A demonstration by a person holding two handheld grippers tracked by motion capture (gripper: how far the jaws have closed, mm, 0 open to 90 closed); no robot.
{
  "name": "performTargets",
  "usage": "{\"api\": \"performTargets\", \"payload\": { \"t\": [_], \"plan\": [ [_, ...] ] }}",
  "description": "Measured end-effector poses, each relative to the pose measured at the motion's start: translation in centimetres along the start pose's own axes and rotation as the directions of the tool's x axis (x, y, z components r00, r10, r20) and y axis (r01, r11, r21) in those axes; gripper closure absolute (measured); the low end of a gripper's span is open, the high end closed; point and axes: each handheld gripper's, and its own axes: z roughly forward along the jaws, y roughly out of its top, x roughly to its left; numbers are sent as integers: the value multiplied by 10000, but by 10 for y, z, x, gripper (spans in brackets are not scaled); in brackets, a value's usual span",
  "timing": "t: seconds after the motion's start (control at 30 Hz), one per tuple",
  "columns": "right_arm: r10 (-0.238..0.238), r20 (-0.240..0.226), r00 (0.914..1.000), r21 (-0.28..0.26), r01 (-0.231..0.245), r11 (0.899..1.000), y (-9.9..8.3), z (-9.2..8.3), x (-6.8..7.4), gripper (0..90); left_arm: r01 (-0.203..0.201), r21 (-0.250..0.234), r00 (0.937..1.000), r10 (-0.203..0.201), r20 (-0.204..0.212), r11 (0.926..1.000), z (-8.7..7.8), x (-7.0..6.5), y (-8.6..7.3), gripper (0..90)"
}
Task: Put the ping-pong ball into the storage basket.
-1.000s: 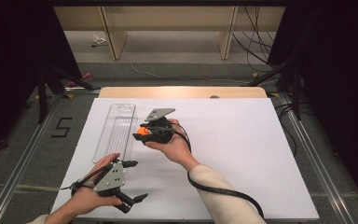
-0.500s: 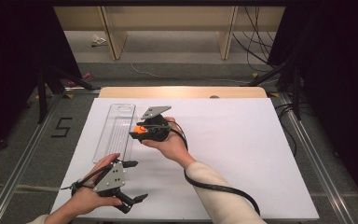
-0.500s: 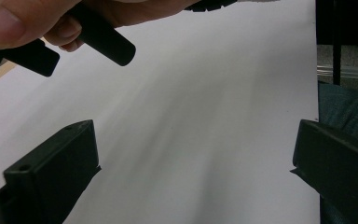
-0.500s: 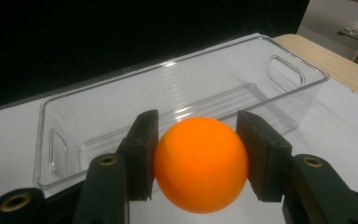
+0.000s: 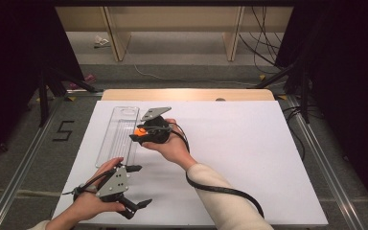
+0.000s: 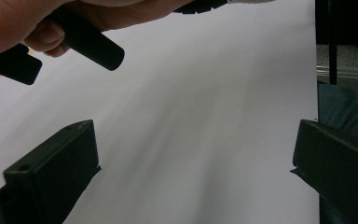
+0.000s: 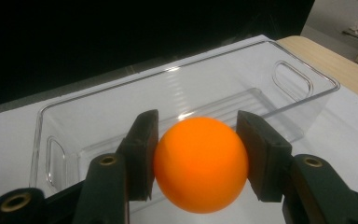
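In the high view, the right hand-held gripper (image 5: 135, 133) hung just beside the long side of the clear plastic tray (image 5: 120, 134), which lay on the white worktop (image 5: 249, 158). An orange ball (image 5: 138, 130) showed between its jaws, above the tray's edge. The left hand-held gripper (image 5: 141, 187) sat near the front edge of the worktop, well apart from the tray, its jaws spread with nothing between them.

In the left gripper view, the two black jaws stood wide apart over bare white worktop (image 6: 205, 116), and the person's other hand (image 6: 37, 23) crossed the top left corner.

In the right gripper view, the right hand-held gripper (image 7: 198, 161) was clamped on the orange ball (image 7: 200, 170), one pad on each side at about its widest line. The empty clear tray (image 7: 303, 79) lay beyond and below it.

The ball looked smooth, hollow and very light, much like a table-tennis ball, so it would probably be stiff yet easy to dent under a hard squeeze, and slippery enough to pop out if gripped off centre. Holding it across the middle, as here, seemed the safest place. Once let go it would likely bounce and roll, so a low release inside the tray would suit it.
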Motion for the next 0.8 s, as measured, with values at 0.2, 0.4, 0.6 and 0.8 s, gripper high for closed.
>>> {"api": "performTargets", "payload": {
  "t": [0.2,0.4,0.6,0.8],
  "plan": [
    [-36,-35,10000,55,36,10000,3,4,0,514,-1,0,10000,1,10,10000,0,0,0,0],
    [-68,-56,10000,97,68,9999,6,8,-1,514,7,-13,10000,-7,13,10000,0,0,0,0],
    [-106,-73,9999,149,107,9998,10,11,-2,514,-4,-12,10000,4,19,10000,0,0,0,0],
    [-142,-100,9998,210,144,9997,13,14,-2,514,-10,-8,10000,10,24,10000,0,0,0,0]
  ]
}}
